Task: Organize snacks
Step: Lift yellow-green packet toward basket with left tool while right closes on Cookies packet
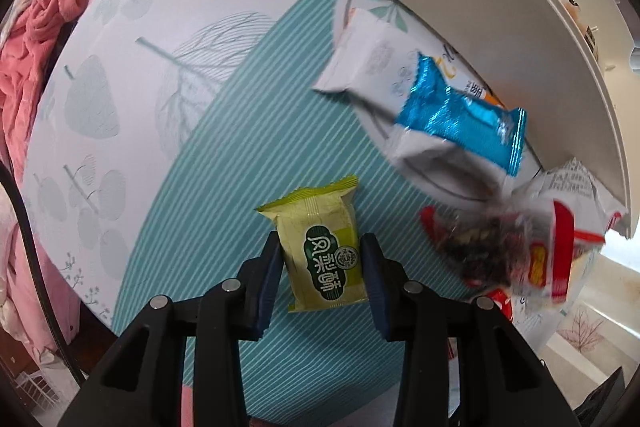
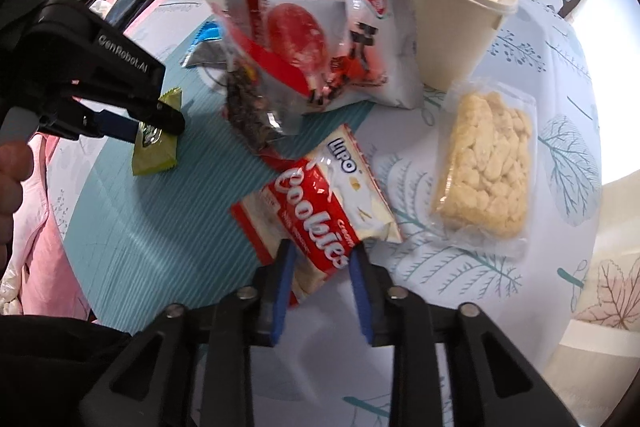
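Note:
My left gripper (image 1: 320,259) points down and is shut on a green snack packet (image 1: 324,247), its blue pads pressing both sides. In the right wrist view the left gripper (image 2: 160,119) holds the same green packet (image 2: 154,155) just over the teal striped cloth. My right gripper (image 2: 322,267) is shut on the lower end of a red and white cookies packet (image 2: 324,203). A white bin (image 2: 460,11) stands at the back with some packets inside it.
A blue foil packet (image 1: 460,119) lies on a white packet (image 1: 372,63) beside the bin (image 1: 480,7). Red and clear snack bags (image 2: 320,47) lean on the bin. A wrapped pale rice-crisp block (image 2: 488,167) lies at right. Pink cloth (image 1: 36,39) borders the round table (image 1: 160,67).

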`<state>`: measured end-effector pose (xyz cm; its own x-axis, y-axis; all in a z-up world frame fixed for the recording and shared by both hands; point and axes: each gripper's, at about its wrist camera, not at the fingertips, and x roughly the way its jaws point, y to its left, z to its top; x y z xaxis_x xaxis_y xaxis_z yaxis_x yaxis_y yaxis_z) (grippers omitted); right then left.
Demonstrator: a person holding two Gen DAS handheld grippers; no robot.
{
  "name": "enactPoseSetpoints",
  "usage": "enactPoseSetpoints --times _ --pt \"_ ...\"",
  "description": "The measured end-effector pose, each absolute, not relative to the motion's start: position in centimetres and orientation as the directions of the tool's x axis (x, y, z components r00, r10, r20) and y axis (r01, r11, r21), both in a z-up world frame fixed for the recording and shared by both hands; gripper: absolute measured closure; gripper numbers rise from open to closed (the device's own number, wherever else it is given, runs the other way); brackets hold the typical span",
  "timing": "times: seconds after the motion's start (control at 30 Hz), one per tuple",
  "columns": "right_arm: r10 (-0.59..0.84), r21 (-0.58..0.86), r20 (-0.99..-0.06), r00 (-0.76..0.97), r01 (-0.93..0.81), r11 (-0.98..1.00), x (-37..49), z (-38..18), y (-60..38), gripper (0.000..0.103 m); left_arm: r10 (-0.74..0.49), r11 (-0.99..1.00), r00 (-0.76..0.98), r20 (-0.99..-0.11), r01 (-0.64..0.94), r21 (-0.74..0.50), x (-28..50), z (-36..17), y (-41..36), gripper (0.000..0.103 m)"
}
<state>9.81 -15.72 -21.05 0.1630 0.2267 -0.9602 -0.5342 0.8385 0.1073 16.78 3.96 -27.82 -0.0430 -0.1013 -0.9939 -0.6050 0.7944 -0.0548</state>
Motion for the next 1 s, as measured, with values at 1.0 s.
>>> enactPoseSetpoints --times 1.0 --pt "0.442 0.404 -0.863 0.242 -0.194 0.894 9.0 -17.4 -15.8 0.102 -0.115 0.883 0.047 -0.992 -0.453 -0.124 14.3 -16.3 11.9 0.066"
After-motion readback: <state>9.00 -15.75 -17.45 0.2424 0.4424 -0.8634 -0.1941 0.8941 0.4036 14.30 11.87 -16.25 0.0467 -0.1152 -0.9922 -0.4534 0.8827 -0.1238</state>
